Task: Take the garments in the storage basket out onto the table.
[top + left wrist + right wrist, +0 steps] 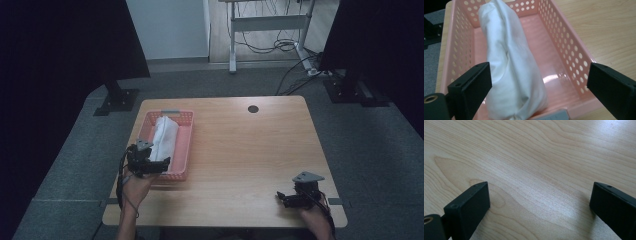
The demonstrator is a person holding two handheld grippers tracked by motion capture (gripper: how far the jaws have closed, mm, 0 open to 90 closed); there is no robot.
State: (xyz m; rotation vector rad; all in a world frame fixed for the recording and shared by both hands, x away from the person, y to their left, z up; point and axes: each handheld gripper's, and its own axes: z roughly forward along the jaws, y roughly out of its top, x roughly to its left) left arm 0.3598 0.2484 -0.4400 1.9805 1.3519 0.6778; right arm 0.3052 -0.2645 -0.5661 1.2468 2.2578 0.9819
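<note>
White, soft and creased, the rolled cloth bundle (510,65) lies lengthwise in the pink perforated plastic basket (571,52), its folds twisting along its length and its near end bunched against the basket's near wall. In the high view this cloth (164,137) runs from the far end of the basket (184,150) towards the near end, on the left part of the pale wooden table (250,155).

Spread wide apart, the left gripper (539,86) holds nothing; its jaws stand either side of the bundle's near end, the left jaw just beside the cloth, the right jaw well clear over the basket's right wall. Seen from above, the left gripper (150,164) sits at the basket's near end.

Over bare wood near the table's front right corner, the right gripper (286,198) is likewise released, jaws wide and empty.

Counted: one cloth, one basket, two grippers.
</note>
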